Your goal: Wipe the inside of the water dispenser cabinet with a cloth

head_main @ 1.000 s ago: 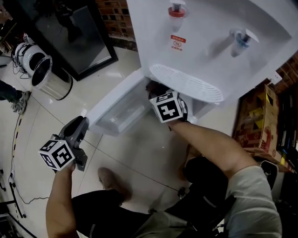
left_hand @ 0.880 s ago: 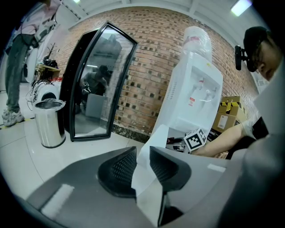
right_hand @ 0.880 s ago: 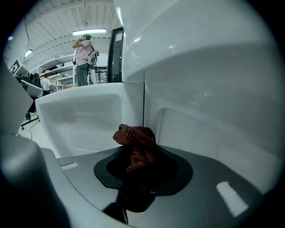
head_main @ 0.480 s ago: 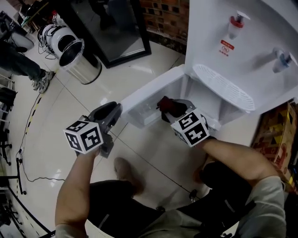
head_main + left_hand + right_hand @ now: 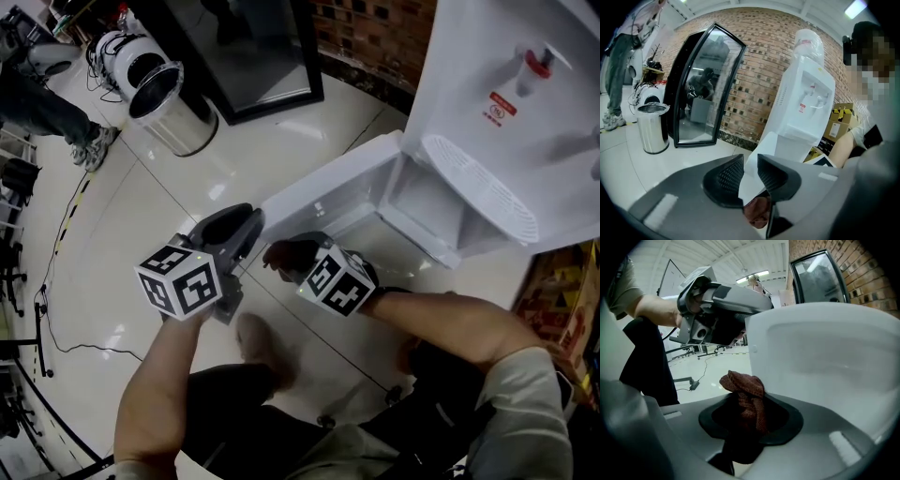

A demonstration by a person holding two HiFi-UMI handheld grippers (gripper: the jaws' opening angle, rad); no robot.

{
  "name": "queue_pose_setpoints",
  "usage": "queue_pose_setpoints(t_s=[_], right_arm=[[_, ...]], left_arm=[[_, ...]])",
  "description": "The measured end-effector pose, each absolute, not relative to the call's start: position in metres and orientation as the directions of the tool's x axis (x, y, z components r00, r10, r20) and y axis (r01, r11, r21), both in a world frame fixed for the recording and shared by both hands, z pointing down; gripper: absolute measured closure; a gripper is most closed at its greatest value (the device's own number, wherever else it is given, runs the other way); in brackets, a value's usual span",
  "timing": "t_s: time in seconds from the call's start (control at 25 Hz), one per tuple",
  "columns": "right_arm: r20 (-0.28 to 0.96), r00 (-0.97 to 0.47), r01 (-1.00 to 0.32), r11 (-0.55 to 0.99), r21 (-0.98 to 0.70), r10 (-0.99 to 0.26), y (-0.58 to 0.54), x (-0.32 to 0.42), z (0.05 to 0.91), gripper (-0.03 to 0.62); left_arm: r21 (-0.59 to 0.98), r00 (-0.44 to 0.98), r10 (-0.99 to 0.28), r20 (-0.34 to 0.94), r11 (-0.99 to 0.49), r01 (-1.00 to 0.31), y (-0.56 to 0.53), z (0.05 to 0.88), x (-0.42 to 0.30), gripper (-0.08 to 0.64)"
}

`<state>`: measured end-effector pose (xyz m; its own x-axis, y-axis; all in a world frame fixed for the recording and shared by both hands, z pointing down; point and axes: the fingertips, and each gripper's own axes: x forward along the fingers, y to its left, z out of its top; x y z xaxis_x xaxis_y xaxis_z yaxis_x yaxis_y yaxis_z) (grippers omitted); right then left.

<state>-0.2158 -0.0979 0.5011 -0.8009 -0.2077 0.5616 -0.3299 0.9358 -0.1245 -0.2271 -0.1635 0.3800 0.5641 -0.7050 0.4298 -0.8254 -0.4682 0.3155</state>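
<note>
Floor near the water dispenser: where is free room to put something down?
Bare tiles lie between the metal bin, the black-framed glass panel and the open cabinet door. Crowded: below that door, where the left gripper and the right gripper with the cloth meet.

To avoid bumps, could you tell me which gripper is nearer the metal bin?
Left. The left gripper sits below the bin; the right gripper, holding the cloth, lies farther right.

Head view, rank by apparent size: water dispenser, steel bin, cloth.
1. water dispenser, largest by far, though cut off by the frame edge
2. steel bin
3. cloth, smallest, even though it sits nearer the camera than the bin
</note>
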Motion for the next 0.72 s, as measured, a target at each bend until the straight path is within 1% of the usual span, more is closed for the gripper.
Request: queue_pose_setpoints(t_s=[0.16, 0.52, 0.72], right_arm=[[0.558, -0.796, -0.351, 0.93, -0.109, -0.235, -0.104, -0.211, 0.502, 0.446], [0.572, -0.739, -0.492, 0.866, -0.095, -0.357, -0.144, -0.183, 0.506, 0.448], [0.568, -0.722, -0.543, 0.833, -0.11, -0.396, -0.166, -0.178, 0.507, 0.448]], left_arm=[[0.321, 0.565, -0.705, 0.428, -0.466, -0.824, -0.166, 0.38, -0.228, 0.469], [0.318, 0.551, -0.715, 0.43, -0.451, -0.834, -0.167, 0.38, -0.23, 0.469], [0.319, 0.548, -0.719, 0.427, -0.447, -0.836, -0.166, 0.38, -0.23, 0.469]])
